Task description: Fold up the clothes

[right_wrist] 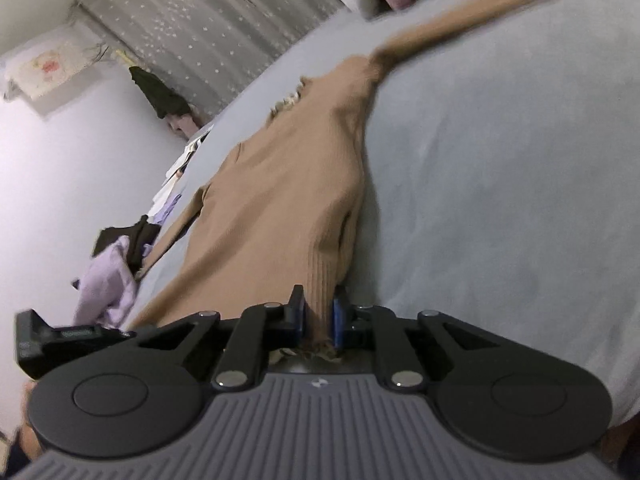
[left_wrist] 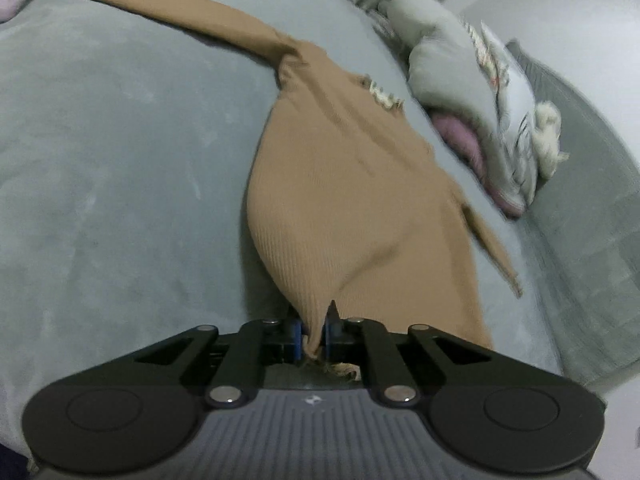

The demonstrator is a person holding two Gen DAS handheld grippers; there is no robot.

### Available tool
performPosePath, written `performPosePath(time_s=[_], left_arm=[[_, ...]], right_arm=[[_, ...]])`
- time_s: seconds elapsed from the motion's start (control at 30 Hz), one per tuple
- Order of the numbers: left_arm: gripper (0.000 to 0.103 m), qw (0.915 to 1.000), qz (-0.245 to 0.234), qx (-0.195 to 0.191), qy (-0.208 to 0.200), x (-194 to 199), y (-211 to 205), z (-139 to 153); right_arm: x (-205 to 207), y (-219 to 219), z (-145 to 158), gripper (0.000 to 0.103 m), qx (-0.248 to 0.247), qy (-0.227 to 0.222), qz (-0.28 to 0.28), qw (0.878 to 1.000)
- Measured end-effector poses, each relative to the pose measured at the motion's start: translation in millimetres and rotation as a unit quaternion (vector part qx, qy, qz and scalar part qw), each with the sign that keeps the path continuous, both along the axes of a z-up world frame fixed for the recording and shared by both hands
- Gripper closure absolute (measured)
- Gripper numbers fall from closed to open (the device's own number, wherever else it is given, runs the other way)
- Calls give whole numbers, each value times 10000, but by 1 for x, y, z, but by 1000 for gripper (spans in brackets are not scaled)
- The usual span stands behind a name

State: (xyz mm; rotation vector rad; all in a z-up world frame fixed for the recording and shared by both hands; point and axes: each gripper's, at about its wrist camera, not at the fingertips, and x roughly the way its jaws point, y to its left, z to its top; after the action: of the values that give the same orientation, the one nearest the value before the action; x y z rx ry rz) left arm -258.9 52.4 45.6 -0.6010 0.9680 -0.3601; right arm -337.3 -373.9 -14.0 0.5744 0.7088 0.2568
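Clearly the tan ribbed sweater is soft, light and stretchy, so it will sag wherever unsupported; the hem corners suit gripping. Each of the 2 claws pinches the hem: left gripper and right gripper are clamped narrow on fabric. It lies on the grey bed, long axis running away from the grippers, neckline farthest, sleeves spread sideways.

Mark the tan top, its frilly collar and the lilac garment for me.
tan top [left_wrist: 340, 208], left wrist view, ribbed body panel
frilly collar [left_wrist: 384, 98], left wrist view, ruffled neck edge
lilac garment [right_wrist: 108, 284], right wrist view, crumpled middle
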Motion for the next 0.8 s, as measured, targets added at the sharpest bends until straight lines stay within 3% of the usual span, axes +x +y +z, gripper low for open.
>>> performPosePath(time_s=[0.1,0.13,0.27,0.43,0.53,0.7,0.8], left_arm=[[95,9998,52,-121,-176,-1,1,24],[95,9997,44,-121,-230,-3,0,31],[95,9991,-50,89,-402,-14,-4,56],[94,9989,-45,459,-107,-18,8,40],[92,9987,-42,496,90,-16,12,33],[85,9945,313,952,-311,-20,28,59],[78,9896,577,1177,-598,-19,35,75]], right_arm=[[-1,25,31,89,-1220,-260,217,9920],[-3,40,49,89,-1839,-376,383,9815],[-10,72,80,89,-2835,-389,930,9537],[-17,90,47,81,-3005,354,1611,9394],[-16,82,28,70,-2907,596,1548,9423],[-10,47,53,45,-2602,194,1110,9590],[6,28,65,45,-2447,-22,882,9656]])
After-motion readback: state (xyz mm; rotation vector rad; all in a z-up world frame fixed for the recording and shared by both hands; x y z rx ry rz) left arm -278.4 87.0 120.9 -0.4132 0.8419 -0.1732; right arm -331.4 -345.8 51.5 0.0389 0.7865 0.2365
